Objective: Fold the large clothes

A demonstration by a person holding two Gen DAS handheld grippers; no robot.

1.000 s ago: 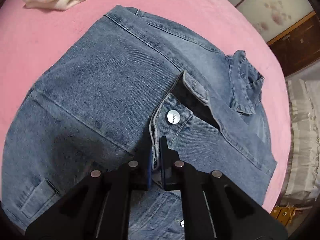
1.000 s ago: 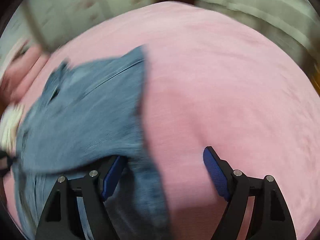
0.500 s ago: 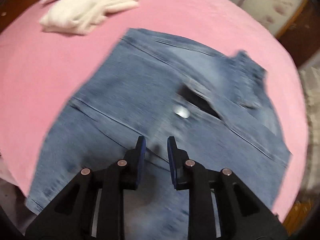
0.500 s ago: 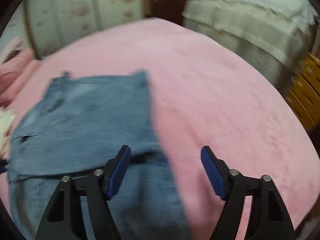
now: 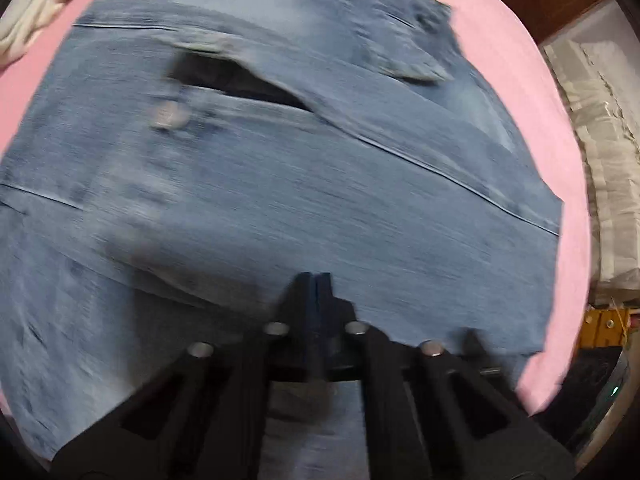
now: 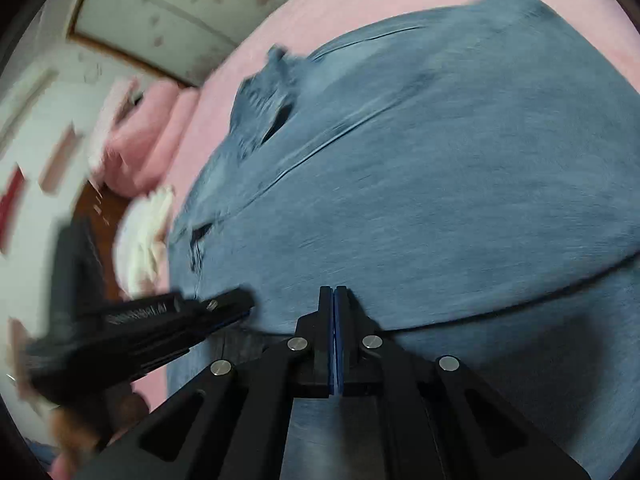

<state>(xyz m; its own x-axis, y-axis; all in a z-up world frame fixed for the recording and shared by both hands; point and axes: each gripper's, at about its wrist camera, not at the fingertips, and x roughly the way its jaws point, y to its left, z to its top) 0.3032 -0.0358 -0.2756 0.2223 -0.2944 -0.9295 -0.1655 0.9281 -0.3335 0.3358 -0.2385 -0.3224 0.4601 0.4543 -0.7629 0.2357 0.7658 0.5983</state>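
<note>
Denim jacket (image 5: 320, 184) lies spread on the pink bed (image 5: 532, 92); likely heavy, stiff at seams and button (image 5: 168, 114), best taken by its near hem. Both left tongs (image 5: 316, 280) and right tongs (image 6: 333, 292) clenched, apparently pinching that hem. White cloth (image 6: 144, 236) beside; wardrobe (image 6: 180, 12) behind.

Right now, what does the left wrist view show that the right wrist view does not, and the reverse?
Only the left wrist view shows the metal snap button, blurred, and a cream quilted cover at the right edge. Only the right wrist view shows the left gripper from outside, at the garment's near edge, plus pink pillows and a floral wall panel. Both show the denim jacket on the pink bedspread, a white cloth beyond it, and the viewing gripper's fingers closed together; the right gripper too.
</note>
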